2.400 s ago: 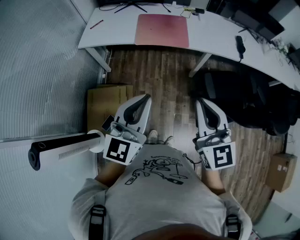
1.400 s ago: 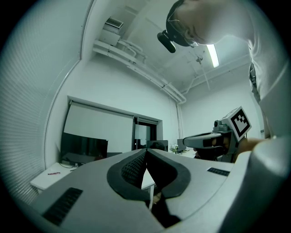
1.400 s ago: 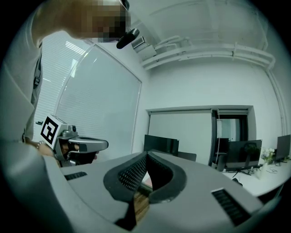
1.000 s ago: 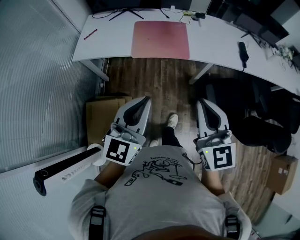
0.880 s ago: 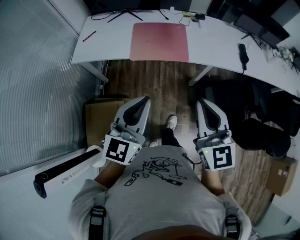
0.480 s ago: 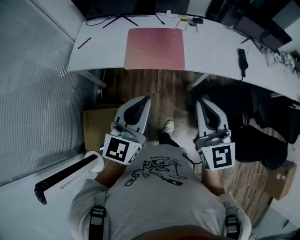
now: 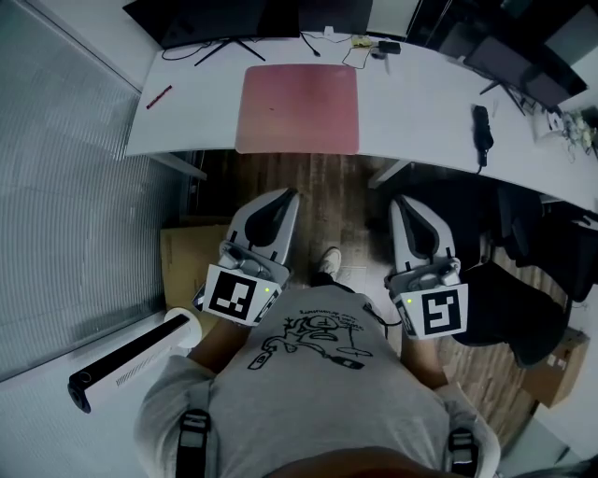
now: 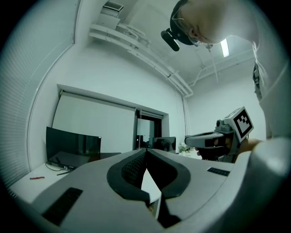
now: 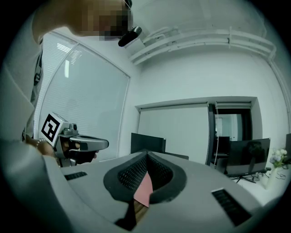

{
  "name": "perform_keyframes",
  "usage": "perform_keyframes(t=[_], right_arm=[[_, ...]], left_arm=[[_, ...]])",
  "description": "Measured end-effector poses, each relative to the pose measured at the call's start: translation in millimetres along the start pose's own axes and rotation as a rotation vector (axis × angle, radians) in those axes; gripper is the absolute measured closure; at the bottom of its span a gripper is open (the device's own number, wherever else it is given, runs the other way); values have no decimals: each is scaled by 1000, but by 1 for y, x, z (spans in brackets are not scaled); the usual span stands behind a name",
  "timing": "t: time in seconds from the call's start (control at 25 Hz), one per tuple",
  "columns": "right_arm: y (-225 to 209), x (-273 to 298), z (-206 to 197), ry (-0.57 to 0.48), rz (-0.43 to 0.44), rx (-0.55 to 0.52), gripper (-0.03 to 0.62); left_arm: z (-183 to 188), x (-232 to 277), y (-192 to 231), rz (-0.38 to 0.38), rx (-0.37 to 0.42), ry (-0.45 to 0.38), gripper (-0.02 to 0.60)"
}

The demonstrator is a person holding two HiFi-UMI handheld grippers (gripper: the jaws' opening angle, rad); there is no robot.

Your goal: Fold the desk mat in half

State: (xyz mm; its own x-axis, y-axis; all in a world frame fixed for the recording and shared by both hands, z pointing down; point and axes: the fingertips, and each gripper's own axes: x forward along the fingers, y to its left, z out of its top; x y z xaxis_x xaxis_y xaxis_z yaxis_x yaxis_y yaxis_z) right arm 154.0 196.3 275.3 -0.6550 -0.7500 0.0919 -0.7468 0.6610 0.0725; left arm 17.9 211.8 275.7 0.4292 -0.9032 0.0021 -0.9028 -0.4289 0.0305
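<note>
I am standing on a wooden floor (image 7: 327, 182) and looking down at a long white table (image 7: 420, 103) that is stretching across my 12 o'clock. A black chair (image 7: 523, 280) is sitting at my 2 o'clock, tucked in by the table's right stretch.

The pink desk mat (image 7: 299, 108) is lying flat and unfolded on the table, straight ahead at 12 o'clock. Its near edge is running right along the table's front edge. A cardboard box (image 7: 177, 261) is resting on the floor at my 9 o'clock, just beside my left arm. A dark monitor (image 7: 220, 17) is standing at the back of the table, at the mat's 11 o'clock.

I am holding my left claw (image 7: 290, 193) and my right claw (image 7: 399, 199) side by side in front of my chest. Both are pointing toward 12 o'clock and hanging over the floor, well apart from the mat. The left claw is pinched fully together, tips meeting, and is gripping nothing. The right claw is pressed together the same way and is also carrying nothing. In the right gripper view a sliver of the pink mat is showing far beyond, through the gap below the tips.

A slim black device (image 7: 481, 126) is lying on the table at the mat's 3 o'clock, well apart from it. A red pen (image 7: 159, 96) is lying at the mat's 9 o'clock, near the table's left end.
</note>
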Motion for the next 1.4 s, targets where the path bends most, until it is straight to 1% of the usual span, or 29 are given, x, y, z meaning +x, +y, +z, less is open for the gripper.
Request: perform_keyframes(t=[0.28, 0.52, 0.76, 1.0, 1.16, 1.32, 1.4], right_arm=[[-45, 11, -2, 0, 22, 8, 588], [-68, 18, -8, -9, 36, 28, 588], [-72, 27, -16, 16, 83, 11, 588], [-76, 43, -17, -4, 79, 17, 588], [-78, 58, -19, 20, 80, 3, 588], [-77, 87, -2, -24, 62, 32, 588], [-77, 104, 1, -25, 62, 31, 588]], left_arm=[[0, 44, -7, 23, 11, 17, 560], [-6, 65, -16, 42, 11, 32, 560], [-12, 76, -9, 61, 8, 48, 560], [-16, 85, 3, 61, 13, 58, 560], [-17, 94, 17, 54, 14, 53, 560], [-17, 102, 38, 52, 10, 52, 560], [-17, 108, 53, 51, 8, 52, 560]])
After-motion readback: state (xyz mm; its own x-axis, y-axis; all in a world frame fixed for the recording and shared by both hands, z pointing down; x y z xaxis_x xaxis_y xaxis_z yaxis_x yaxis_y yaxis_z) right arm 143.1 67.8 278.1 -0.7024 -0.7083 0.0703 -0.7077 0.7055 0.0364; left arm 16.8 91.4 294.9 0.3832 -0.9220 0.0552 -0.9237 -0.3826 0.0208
